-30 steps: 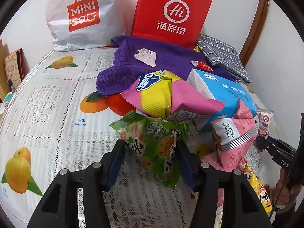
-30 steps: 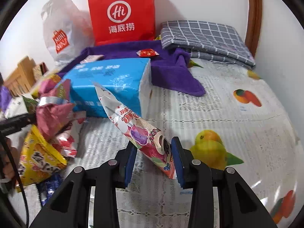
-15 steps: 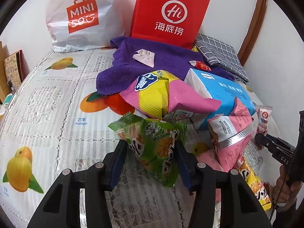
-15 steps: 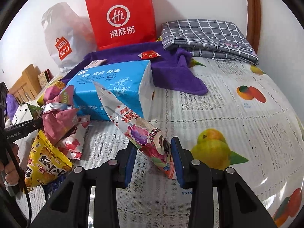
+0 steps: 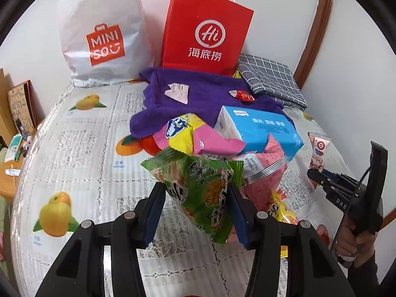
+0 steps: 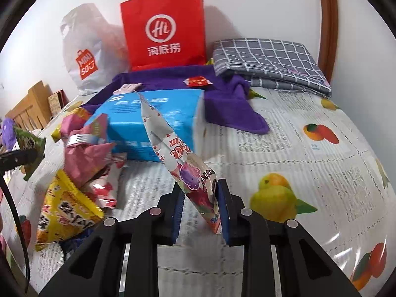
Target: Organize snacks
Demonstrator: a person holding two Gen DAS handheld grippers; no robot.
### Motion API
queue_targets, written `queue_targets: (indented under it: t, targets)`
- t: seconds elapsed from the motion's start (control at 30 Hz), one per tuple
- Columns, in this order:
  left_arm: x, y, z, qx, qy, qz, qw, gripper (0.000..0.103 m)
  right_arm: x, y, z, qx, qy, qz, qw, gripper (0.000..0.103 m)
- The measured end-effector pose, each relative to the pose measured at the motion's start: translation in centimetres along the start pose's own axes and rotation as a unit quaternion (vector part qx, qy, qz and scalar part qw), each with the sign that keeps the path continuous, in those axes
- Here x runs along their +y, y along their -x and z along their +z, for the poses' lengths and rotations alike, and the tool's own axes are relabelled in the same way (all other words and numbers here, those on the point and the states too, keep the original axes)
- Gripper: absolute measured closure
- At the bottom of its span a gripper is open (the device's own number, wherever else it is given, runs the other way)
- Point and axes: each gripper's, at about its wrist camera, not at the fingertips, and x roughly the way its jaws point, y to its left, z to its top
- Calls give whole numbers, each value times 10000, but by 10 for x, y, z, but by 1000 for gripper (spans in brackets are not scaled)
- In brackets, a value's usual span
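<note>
My left gripper (image 5: 195, 190) is shut on a green snack bag (image 5: 190, 168) and holds it above the fruit-print tablecloth (image 5: 81, 148). Behind it lie a pink-and-yellow bag (image 5: 188, 136), a pink bag with a silver band (image 5: 262, 170) and a blue tissue pack (image 5: 259, 128). My right gripper (image 6: 199, 188) has its jaws closing tight on the lower end of a long white-and-pink snack packet (image 6: 168, 143), which tilts up to the left. A yellow bag (image 6: 64, 212) lies left of it. The left wrist view shows the right gripper (image 5: 319, 175) at the right edge, in a hand.
A red paper bag (image 5: 205, 32) and a white plastic bag (image 5: 104, 37) stand against the back wall. In front of them a purple towel (image 5: 205, 94) carries a white sachet (image 5: 178, 91) and a red candy (image 5: 243, 96). A folded grey checked cloth (image 6: 267, 59) lies at the back right.
My left gripper has risen with the green bag in it. My right gripper's jaws have squeezed closer on the white-and-pink packet, which now stands more upright.
</note>
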Motion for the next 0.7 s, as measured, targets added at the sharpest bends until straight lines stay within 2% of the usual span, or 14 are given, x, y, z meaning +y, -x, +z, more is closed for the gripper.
queue_targets:
  t: [0.2,0.37,0.7]
  targets:
    - [-2,9,14,7,98,-141,9999,55,15,25,12,-246,86,133,9996,78]
    - [-13,15,28,-49,-6,-192,9998,55,21,42,27,-342,73,194,9992,78]
    - [-30,15,69,-101,-112,-295,9995,55,33,53,70,-568,170,287,9978,78]
